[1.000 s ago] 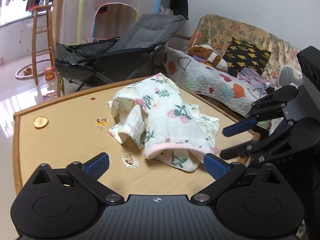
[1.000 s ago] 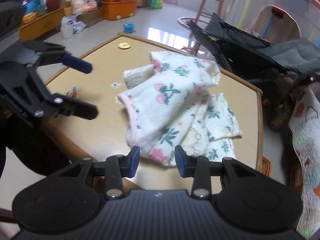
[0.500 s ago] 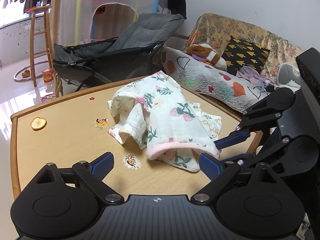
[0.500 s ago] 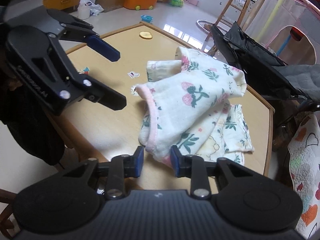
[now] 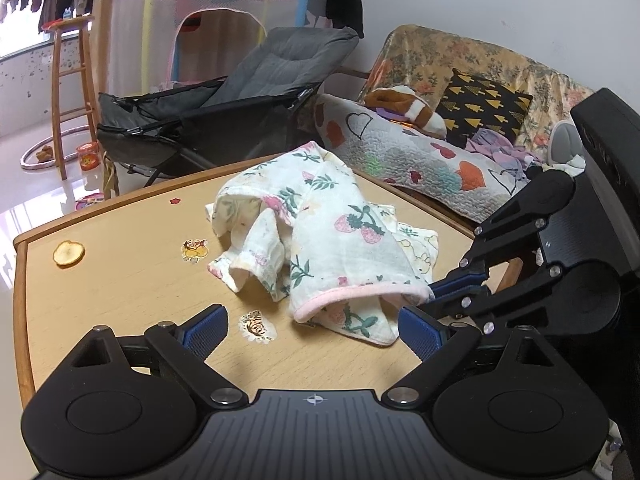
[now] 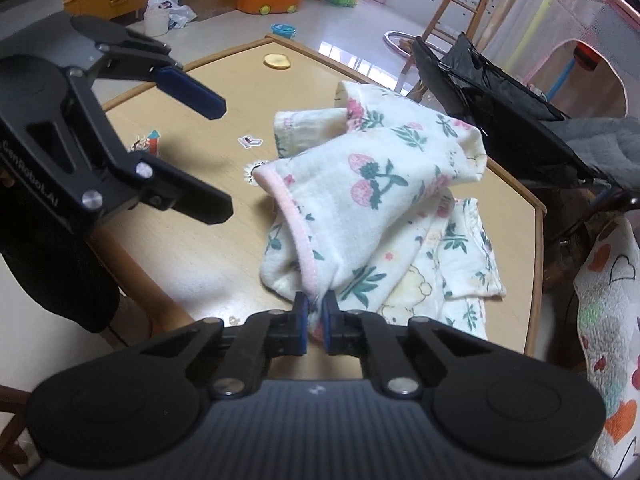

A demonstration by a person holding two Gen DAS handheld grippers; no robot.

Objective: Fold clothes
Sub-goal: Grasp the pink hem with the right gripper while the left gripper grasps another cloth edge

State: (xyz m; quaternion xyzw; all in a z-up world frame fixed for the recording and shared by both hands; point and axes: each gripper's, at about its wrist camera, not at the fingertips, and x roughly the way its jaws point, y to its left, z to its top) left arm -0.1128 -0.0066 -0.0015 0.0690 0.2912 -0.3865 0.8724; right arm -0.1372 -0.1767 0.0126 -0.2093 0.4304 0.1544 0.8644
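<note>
A crumpled white garment [image 5: 340,240] with a strawberry and leaf print and a pink hem lies on the wooden table [image 5: 120,280]. Under it lies a second pale cloth [image 6: 460,264] with a yellow animal print. My right gripper [image 6: 315,308] is at the near end of the pink hem, its jaws closing with the cloth pinched between the pads. In the left wrist view the right gripper [image 5: 436,292] comes in from the right onto that hem. My left gripper [image 5: 312,330] hovers open just short of the garment [image 6: 380,184], nothing between its fingers; the right wrist view has it [image 6: 220,158] to the cloth's left.
A dried fruit slice [image 5: 69,253] and cartoon stickers [image 5: 194,249] lie on the tabletop left of the clothes. Behind the table stand a grey reclining baby seat [image 5: 240,112], a sofa with a heart-print quilt [image 5: 420,152] and a wooden stool [image 5: 68,80].
The right gripper's jaws have come together on the garment's pink hem, which has lifted slightly. The left gripper has stayed open in the same place.
</note>
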